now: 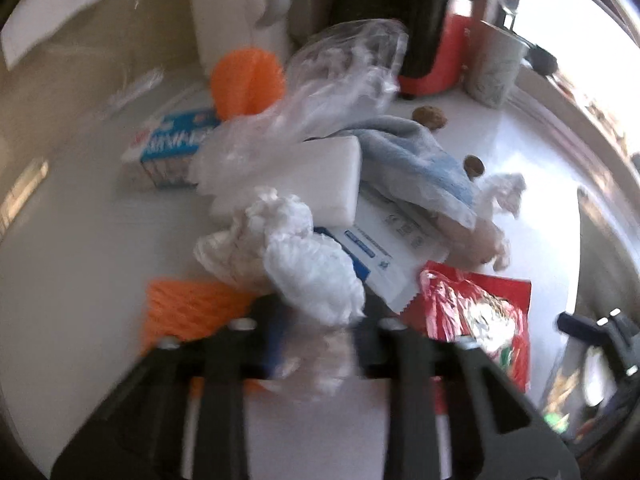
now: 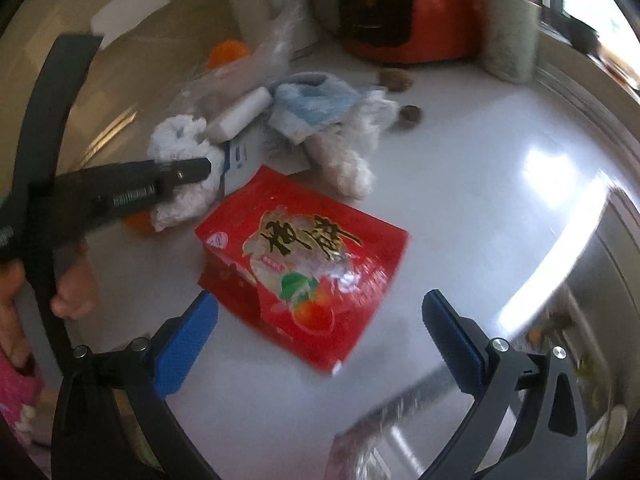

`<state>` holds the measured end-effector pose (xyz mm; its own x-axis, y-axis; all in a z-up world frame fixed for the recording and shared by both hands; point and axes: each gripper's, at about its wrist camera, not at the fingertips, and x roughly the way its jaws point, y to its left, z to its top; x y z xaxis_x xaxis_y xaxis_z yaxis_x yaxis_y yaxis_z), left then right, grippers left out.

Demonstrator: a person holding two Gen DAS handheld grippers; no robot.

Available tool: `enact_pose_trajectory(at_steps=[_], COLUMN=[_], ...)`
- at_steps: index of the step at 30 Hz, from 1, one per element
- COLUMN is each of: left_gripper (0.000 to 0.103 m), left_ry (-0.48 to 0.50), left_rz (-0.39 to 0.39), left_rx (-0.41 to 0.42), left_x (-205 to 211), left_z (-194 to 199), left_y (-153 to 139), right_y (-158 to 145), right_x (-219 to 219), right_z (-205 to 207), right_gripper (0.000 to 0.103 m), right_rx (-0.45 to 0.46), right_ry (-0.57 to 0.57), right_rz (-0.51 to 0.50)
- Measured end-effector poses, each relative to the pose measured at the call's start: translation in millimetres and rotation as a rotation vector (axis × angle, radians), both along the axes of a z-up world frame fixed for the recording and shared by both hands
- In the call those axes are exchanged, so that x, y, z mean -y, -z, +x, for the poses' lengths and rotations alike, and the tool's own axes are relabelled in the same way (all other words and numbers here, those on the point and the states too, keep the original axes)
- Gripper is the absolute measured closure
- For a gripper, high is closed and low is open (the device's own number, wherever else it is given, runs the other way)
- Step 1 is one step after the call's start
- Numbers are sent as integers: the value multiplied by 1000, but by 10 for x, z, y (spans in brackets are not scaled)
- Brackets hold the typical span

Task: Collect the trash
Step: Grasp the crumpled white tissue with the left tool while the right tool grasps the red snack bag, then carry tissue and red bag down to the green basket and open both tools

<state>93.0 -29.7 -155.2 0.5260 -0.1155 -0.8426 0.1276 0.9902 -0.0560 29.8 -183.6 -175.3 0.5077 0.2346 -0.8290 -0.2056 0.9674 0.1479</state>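
A pile of trash lies on the white counter [image 2: 460,184]. My left gripper [image 1: 320,320] is shut on a crumpled white tissue [image 1: 296,256] at the pile's near edge; it also shows in the right wrist view [image 2: 180,184]. A red snack bag [image 2: 304,264] lies flat in front of my right gripper [image 2: 320,320], which is open and empty with blue pads [image 2: 188,340] either side of the bag's near end. The pile holds a white foam block [image 1: 304,184], a blue cloth [image 1: 420,160], a clear plastic bag [image 1: 344,68], a printed paper packet [image 1: 384,248] and orange netting [image 1: 184,308].
A red and black appliance [image 2: 400,12] and a pale cup [image 2: 512,36] stand at the back. Two brown nutshells [image 1: 430,118] lie on the counter. A blue and white box [image 1: 172,148] and an orange net ball [image 1: 246,80] sit behind the pile. The counter edge runs at the right.
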Motion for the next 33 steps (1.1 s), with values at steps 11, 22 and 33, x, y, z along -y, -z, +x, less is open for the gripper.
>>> enact_pose_trajectory(at_steps=[11,22,33], left_gripper=[87,87,86], left_ry=[-54,-95,113], left_rz=[-45,-44,-120], left_rx=[94,155,127], left_x=[-262,-389,-472], left_z=[-352,-992,-1820], left_y=[-566,-964,-981], right_y=[189,-1,-367], right_x=[-276,25,0], right_z=[245,29,-636], right_gripper=[11,87,97], right_rx=[67,45,111], right_ry=[-164,-201,-117], right_rz=[-173,-5,74])
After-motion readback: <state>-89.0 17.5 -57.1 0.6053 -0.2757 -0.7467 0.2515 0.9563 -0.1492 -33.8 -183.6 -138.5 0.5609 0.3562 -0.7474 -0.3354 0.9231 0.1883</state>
